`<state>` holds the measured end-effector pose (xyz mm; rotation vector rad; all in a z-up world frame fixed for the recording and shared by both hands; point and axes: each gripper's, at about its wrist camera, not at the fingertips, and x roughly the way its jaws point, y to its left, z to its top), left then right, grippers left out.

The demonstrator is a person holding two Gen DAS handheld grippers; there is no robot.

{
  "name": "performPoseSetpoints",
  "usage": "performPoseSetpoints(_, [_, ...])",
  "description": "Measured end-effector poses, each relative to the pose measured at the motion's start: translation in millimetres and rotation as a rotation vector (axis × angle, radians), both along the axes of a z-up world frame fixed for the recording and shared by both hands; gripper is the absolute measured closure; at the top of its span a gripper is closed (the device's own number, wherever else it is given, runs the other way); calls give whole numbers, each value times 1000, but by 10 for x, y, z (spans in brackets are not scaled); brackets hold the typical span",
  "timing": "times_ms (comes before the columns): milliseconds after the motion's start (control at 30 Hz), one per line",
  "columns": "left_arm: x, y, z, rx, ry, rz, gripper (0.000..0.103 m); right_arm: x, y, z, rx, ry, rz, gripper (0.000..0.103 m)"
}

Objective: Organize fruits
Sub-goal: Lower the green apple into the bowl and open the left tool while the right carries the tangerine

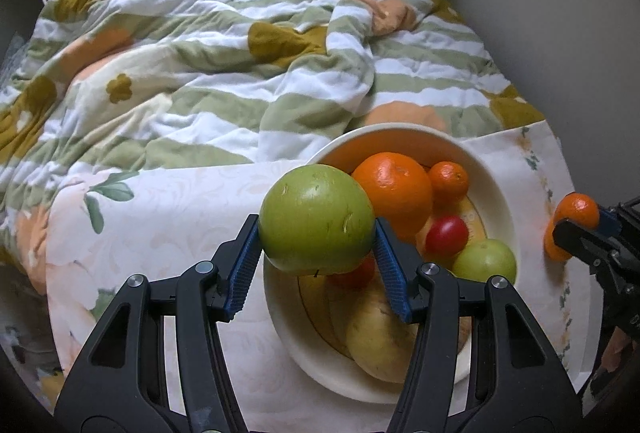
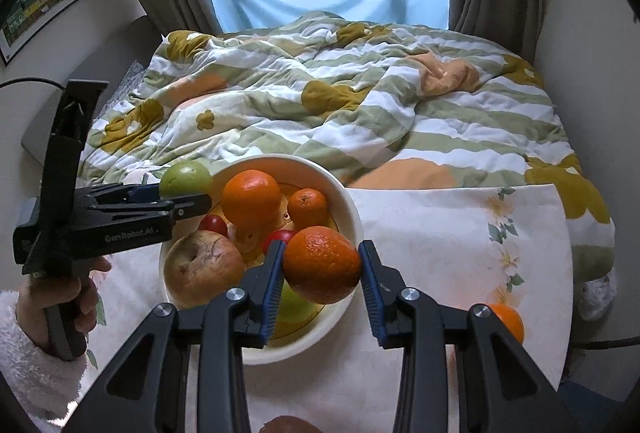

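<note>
My left gripper [image 1: 317, 233] is shut on a large green apple [image 1: 316, 219] and holds it above the left rim of the cream bowl [image 1: 502, 193]. The same apple [image 2: 186, 179] and left gripper [image 2: 182, 199] show in the right wrist view. The bowl [image 2: 348, 209] holds a big orange [image 1: 392, 189], a small mandarin [image 1: 449, 180], red tomatoes [image 1: 446, 235], a small green apple [image 1: 485, 261] and a yellowish apple [image 2: 202, 267]. My right gripper [image 2: 320, 267] is shut on a mandarin [image 2: 322, 265] above the bowl's right rim; it also shows in the left wrist view [image 1: 574, 219].
The bowl stands on a white floral cloth [image 2: 460, 233] spread over a bed with a rumpled striped quilt [image 2: 320, 93]. Another orange [image 2: 510, 321] lies on the cloth at the right, partly behind my right finger. A brown fruit [image 2: 286, 425] peeks in at the bottom edge.
</note>
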<state>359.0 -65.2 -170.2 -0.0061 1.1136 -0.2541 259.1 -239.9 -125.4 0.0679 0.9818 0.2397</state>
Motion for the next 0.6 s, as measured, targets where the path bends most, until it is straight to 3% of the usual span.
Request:
performPoseSetpoints(100, [7, -42, 12, 42, -15, -17, 37, 12, -5, -2, 1, 0, 0, 69])
performPoseSetpoints(167, [-3, -55, 38, 72, -32, -21, 8, 17, -7, -2, 4, -1, -3, 69])
performPoseSetpoints(200, [-17, -46, 68, 71, -48, -19, 2, 15, -7, 0, 3, 0, -1, 69])
performPoseSetpoints(500, [-179, 150, 348, 19, -71, 20, 0, 13, -18, 116, 3, -27, -8, 69])
performPoseSetpoints(600, [-314, 201, 428, 34, -74, 37, 0, 3, -6, 171, 14, -37, -3, 69])
